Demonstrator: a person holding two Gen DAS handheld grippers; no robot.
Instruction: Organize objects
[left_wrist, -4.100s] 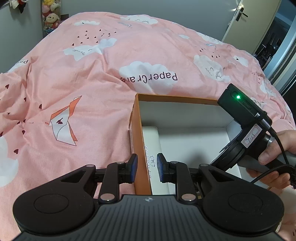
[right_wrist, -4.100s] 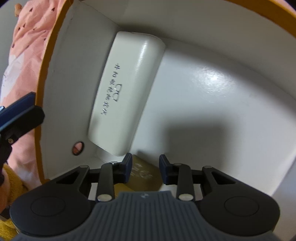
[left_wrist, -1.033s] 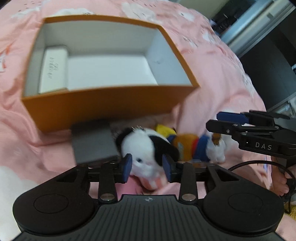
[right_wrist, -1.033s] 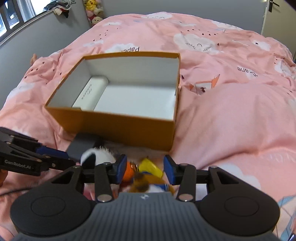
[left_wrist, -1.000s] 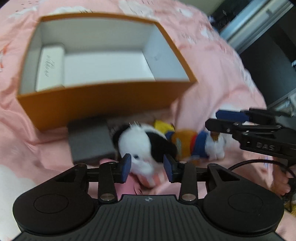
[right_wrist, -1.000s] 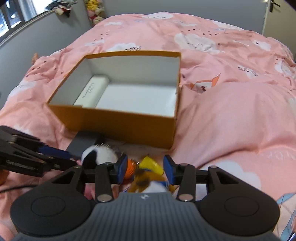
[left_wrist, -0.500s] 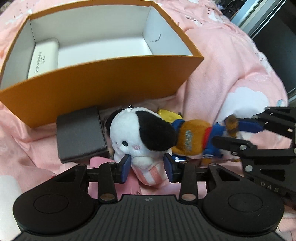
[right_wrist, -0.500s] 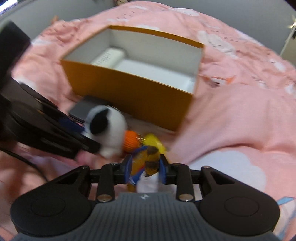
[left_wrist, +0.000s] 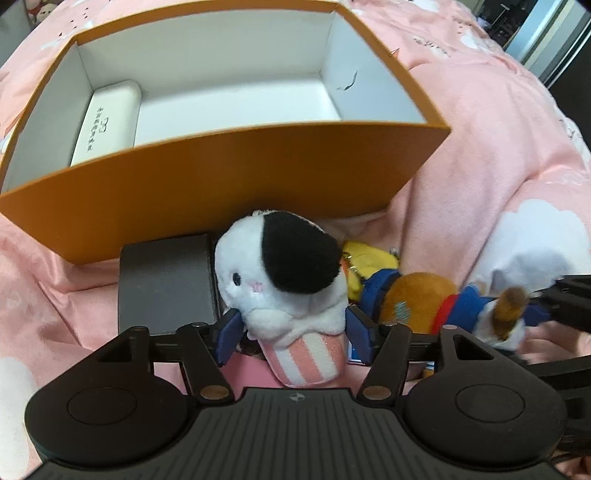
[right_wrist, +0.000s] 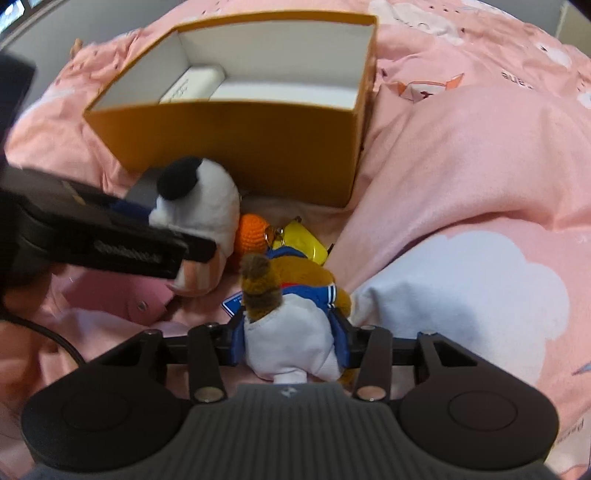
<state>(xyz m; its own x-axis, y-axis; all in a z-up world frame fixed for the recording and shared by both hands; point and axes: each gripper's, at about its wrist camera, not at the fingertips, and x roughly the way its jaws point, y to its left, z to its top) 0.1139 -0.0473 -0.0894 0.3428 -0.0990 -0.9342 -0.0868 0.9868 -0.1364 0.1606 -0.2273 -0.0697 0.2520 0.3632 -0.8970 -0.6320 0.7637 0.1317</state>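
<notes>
Grabbing both toys at once, so we need clean pinches before lifting. Our left gripper (left_wrist: 291, 334) straddles the black-and-white plush (left_wrist: 280, 273) low, at its pink striped base; the pads touch its sides, though whether they squeeze yet we cannot tell. Our right gripper (right_wrist: 290, 341) pinches the brown doll (right_wrist: 291, 314) at its white end. Both toys lie on the pink bedspread (right_wrist: 461, 177), just in front of the orange box (left_wrist: 221, 173), where a white case (left_wrist: 105, 122) fills the left side. We'd grip firmly, lift straight, clear the wall, and drop into the free right part. Watch the keyring tangle with the yellow piece (right_wrist: 304, 242) and orange ball (right_wrist: 253, 230).
</notes>
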